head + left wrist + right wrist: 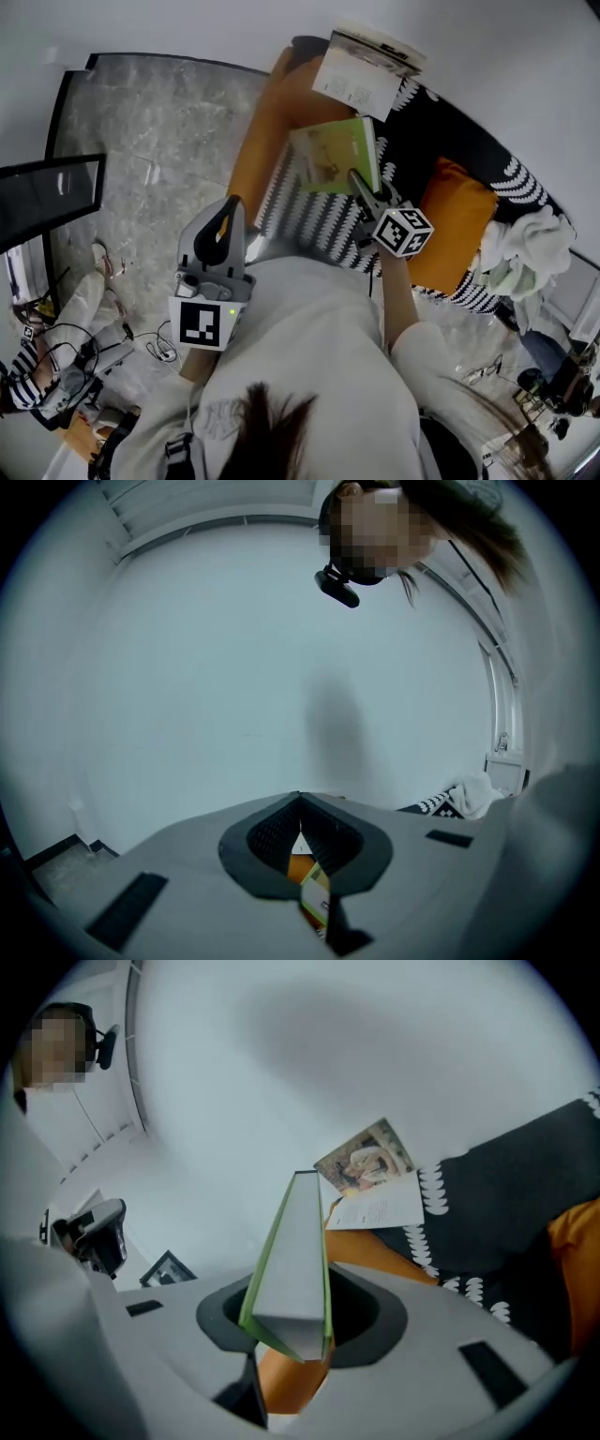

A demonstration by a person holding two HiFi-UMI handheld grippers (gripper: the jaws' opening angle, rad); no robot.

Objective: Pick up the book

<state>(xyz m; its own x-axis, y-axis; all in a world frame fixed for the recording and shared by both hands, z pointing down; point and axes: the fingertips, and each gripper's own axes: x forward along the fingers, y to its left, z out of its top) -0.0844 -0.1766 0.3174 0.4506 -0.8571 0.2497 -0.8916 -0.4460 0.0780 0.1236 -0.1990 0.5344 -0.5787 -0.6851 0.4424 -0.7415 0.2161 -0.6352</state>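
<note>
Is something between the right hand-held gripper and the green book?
Nothing visible stands between them. The right hand-held gripper has its jaws closed on the green book, gripping it near one edge. The open booklet lies apart from it.

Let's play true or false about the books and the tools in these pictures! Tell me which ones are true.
1. The right tool is holding a green book. True.
2. The left tool is holding a book too. False: there is nothing between its jaws.
3. Another book lies open near the white wall. True.
4. The cushion on the black-and-white blanket is blue. False: it is orange.
</note>
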